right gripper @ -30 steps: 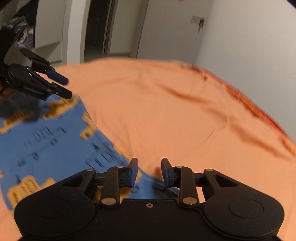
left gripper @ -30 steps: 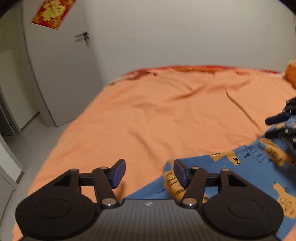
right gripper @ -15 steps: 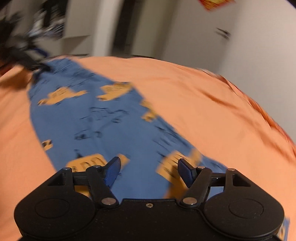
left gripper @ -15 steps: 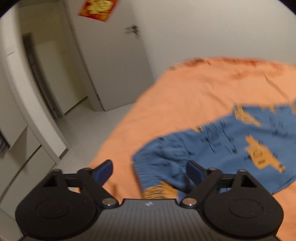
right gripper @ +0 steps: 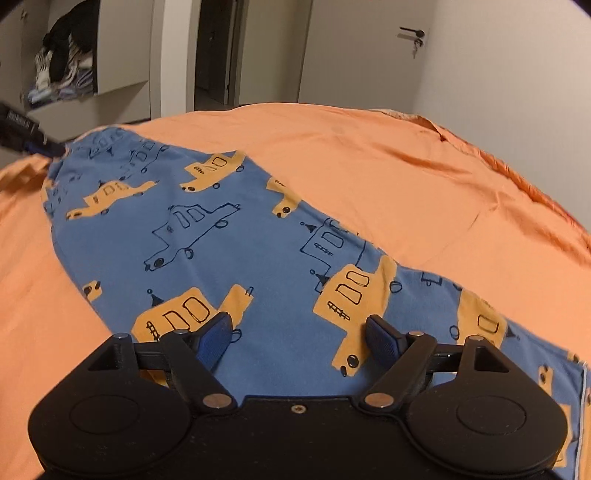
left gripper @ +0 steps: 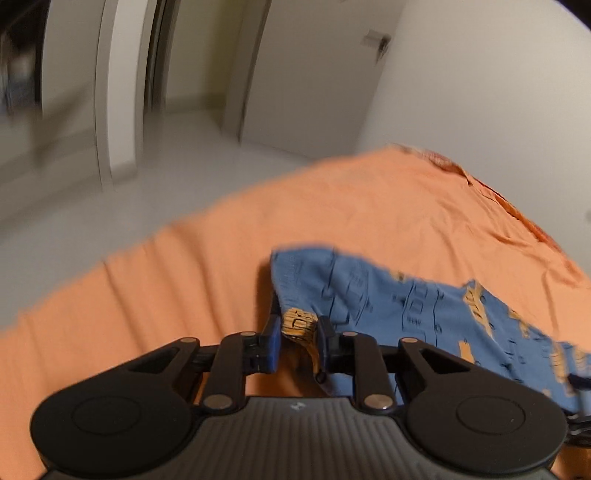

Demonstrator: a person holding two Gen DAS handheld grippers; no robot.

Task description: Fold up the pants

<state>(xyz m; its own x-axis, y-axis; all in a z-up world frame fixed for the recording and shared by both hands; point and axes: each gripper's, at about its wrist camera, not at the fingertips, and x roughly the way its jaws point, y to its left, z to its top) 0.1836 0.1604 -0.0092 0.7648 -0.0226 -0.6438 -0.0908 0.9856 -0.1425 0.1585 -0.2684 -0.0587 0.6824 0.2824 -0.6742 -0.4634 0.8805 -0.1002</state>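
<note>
The left gripper (left gripper: 298,345) is built of matte black plastic, with two round discs, silver pivot screws, blue pads and a ribbed grey panel marked with a small white logo. The right gripper (right gripper: 299,334) is built alike, with textured blue pads (right gripper: 214,338) and one central brass screw.

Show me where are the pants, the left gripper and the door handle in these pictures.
pants (right gripper: 229,236), right wrist view, on the blue middle of the cloth.
left gripper (left gripper: 297,330), left wrist view, between the fingertips, which pinch a fold of the pants.
door handle (right gripper: 413,33), right wrist view, on the dark lever.
</note>
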